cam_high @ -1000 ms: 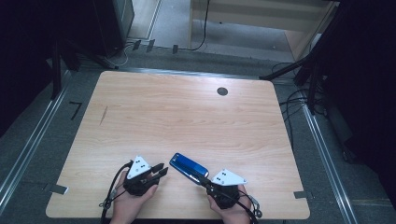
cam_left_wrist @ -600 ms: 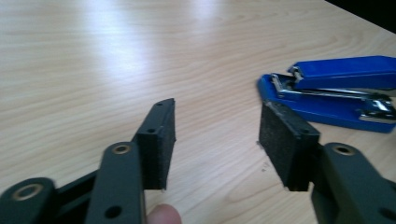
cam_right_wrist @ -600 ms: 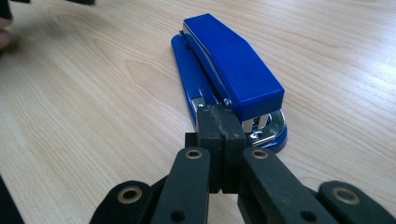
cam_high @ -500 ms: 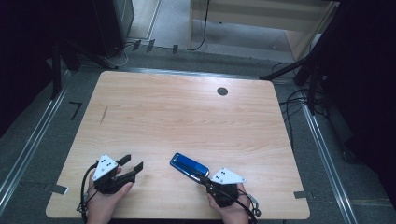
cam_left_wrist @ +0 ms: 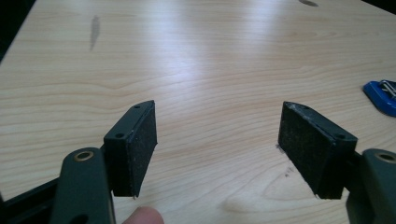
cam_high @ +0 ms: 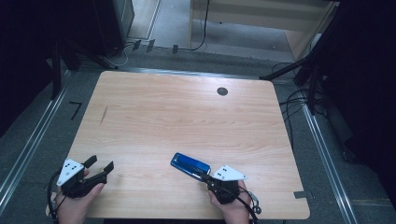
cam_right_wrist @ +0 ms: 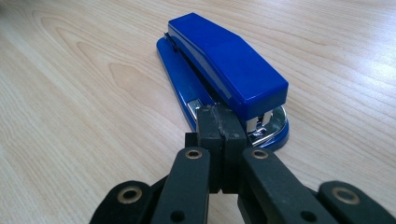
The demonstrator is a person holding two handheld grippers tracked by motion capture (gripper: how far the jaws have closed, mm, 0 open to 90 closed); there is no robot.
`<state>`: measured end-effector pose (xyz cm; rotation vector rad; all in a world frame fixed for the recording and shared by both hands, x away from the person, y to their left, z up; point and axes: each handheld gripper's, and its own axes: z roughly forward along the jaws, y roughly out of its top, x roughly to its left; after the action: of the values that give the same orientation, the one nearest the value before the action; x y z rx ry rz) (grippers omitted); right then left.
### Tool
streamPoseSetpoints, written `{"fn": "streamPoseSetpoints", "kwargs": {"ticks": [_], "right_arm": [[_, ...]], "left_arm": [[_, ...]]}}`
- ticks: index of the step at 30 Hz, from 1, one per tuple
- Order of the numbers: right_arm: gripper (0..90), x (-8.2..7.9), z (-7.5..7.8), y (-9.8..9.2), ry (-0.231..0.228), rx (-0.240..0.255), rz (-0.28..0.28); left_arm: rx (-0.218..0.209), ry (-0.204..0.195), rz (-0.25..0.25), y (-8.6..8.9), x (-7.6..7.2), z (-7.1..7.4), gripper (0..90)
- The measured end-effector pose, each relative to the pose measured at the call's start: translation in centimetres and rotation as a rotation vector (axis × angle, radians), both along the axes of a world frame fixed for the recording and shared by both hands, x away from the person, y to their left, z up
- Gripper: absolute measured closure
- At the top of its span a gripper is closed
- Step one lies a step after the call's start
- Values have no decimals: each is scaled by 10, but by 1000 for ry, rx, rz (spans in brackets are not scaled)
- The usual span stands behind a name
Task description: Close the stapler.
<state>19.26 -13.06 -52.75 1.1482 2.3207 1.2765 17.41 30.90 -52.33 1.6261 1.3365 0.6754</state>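
Note:
A blue stapler (cam_high: pixel 189 165) lies flat on the wooden table (cam_high: pixel 187 116) near its front edge, right of centre. My right gripper (cam_high: pixel 204 176) is shut, its jaws pressed together with nothing between them. Its tips rest against the stapler's (cam_right_wrist: pixel 224 56) rear hinge end in the right gripper view (cam_right_wrist: pixel 220 116). My left gripper (cam_high: pixel 100 163) hovers near the table's front left corner, well left of the stapler. Its jaws have just been opening and stand wide with only bare wood between them (cam_left_wrist: pixel 217 144). The stapler's front tip (cam_left_wrist: pixel 380 95) shows at the far right of the left gripper view.
A dark round grommet (cam_high: pixel 222 91) sits near the table's back edge, and a dark streak (cam_high: pixel 103 114) marks the wood at the left. Both hands are close to the front edge. Cables (cam_high: pixel 299 100) lie on the floor beyond the right side.
My left gripper has moved left, away from the stapler toward the front left corner, and its jaws have opened. The right gripper and the stapler have stayed in place.

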Motion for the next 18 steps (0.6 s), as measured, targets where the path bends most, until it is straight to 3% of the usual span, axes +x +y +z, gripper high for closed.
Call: {"fn": "streamPoseSetpoints", "kwargs": {"ticks": [4,12,18], "right_arm": [[900,5,-1,0,4,4,-1],[900,18,-3,-3,24,16,-14],[900,26,-2,-8,23,13,-27]], "left_arm": [[2,0,41,10,0,0,261],[2,30,70,14,3,0,168],[13,17,56,14,2,1,128]]}}
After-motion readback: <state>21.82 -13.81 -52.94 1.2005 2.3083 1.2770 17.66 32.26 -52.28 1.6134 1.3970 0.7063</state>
